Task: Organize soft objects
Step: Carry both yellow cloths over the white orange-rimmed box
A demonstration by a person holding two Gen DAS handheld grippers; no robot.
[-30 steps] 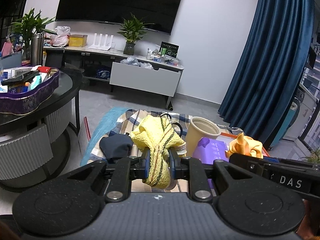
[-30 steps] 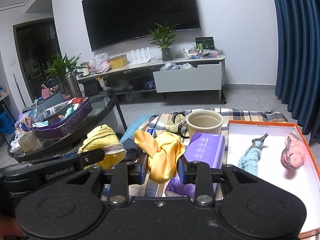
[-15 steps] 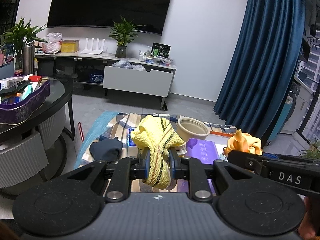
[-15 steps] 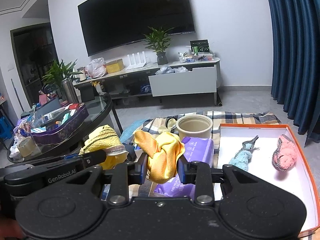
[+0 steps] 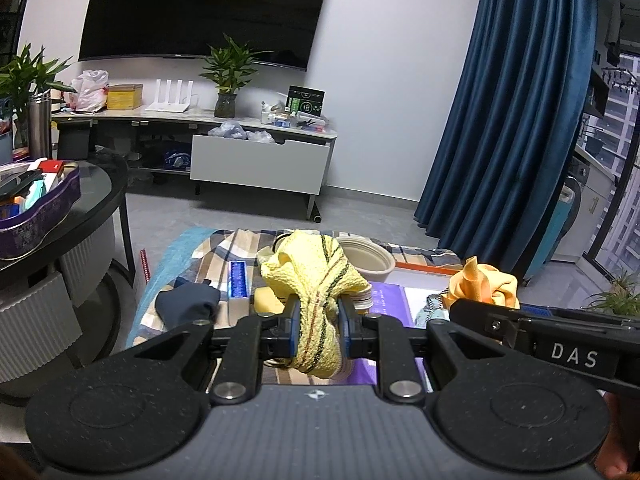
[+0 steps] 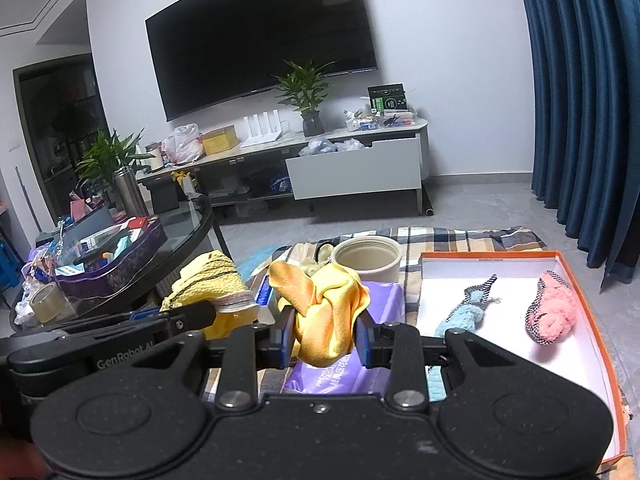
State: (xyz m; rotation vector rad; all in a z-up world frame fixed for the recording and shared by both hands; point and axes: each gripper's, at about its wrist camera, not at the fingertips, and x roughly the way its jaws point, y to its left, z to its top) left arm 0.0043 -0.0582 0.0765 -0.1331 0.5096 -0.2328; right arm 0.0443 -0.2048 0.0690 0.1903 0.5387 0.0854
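Note:
My left gripper (image 5: 319, 326) is shut on a yellow striped knit cloth (image 5: 316, 276), held above the plaid blanket (image 5: 224, 248). My right gripper (image 6: 325, 336) is shut on an orange-yellow cloth (image 6: 324, 304), held above a purple tissue pack (image 6: 352, 372). Each cloth also shows in the other view: the orange one (image 5: 480, 284) at the right, the yellow knit one (image 6: 208, 284) at the left. An orange-rimmed white box (image 6: 516, 312) at the right holds a blue fuzzy toy (image 6: 464, 312) and a pink fuzzy toy (image 6: 552, 312).
A beige pot (image 6: 366, 256) stands on the blanket behind the tissue pack. A dark blue cloth (image 5: 186, 304) and a blue ruler (image 5: 239, 280) lie on the blanket. A round glass table (image 6: 176, 248) with a purple tray (image 6: 116, 272) stands left. Blue curtains (image 5: 504, 120) hang right.
Both grippers have risen with their cloths still held. The blanket, pot and box now sit lower and smaller in both views.

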